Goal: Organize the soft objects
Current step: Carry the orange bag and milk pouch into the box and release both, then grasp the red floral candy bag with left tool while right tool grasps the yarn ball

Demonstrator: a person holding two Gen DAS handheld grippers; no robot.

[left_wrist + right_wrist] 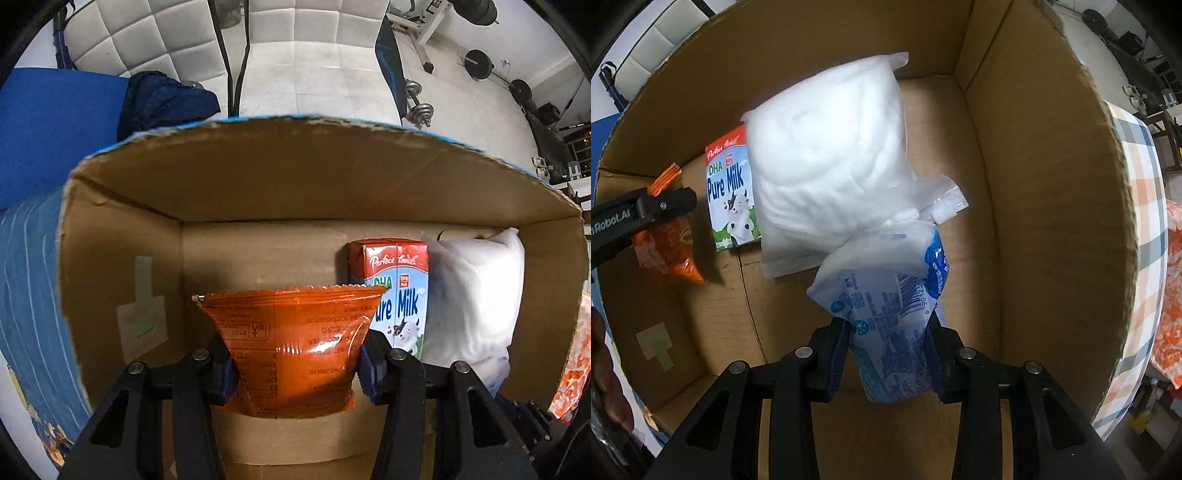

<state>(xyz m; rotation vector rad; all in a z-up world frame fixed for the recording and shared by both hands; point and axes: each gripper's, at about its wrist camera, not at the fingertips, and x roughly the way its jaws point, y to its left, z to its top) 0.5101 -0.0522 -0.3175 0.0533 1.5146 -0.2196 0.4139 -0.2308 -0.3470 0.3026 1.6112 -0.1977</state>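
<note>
Both sets of jaws are seen clamped on soft packets inside a large cardboard box (pixel 1034 184): the left gripper (pixel 295 365) pinches an orange snack packet (pixel 291 332), while the right gripper (pixel 890 350) pinches a blue-and-white plastic pack (pixel 890 295). The box, of plain brown corrugated board with a rough-cut rim, is shown open-topped, its floor seamed by flaps. Within it, a plump white bag (pixel 831 158) of fluffy filling, sealed in clear film, is seen lying against a rigid milk carton (pixel 729 188), which sits at the far wall. The blue-and-white pack is held just in front of the white bag, touching or nearly touching its lower edge; the orange packet, glossy and crinkled with a crimped seal, is held to the left of the carton, and whether it rests on the floor cannot be told. The step in hand is judged to be placement: each packet would best be lowered until it rests on the cardboard, tucked beside its neighbours, and only then released, so that the limp film is not dragged or the carton toppled.
</note>
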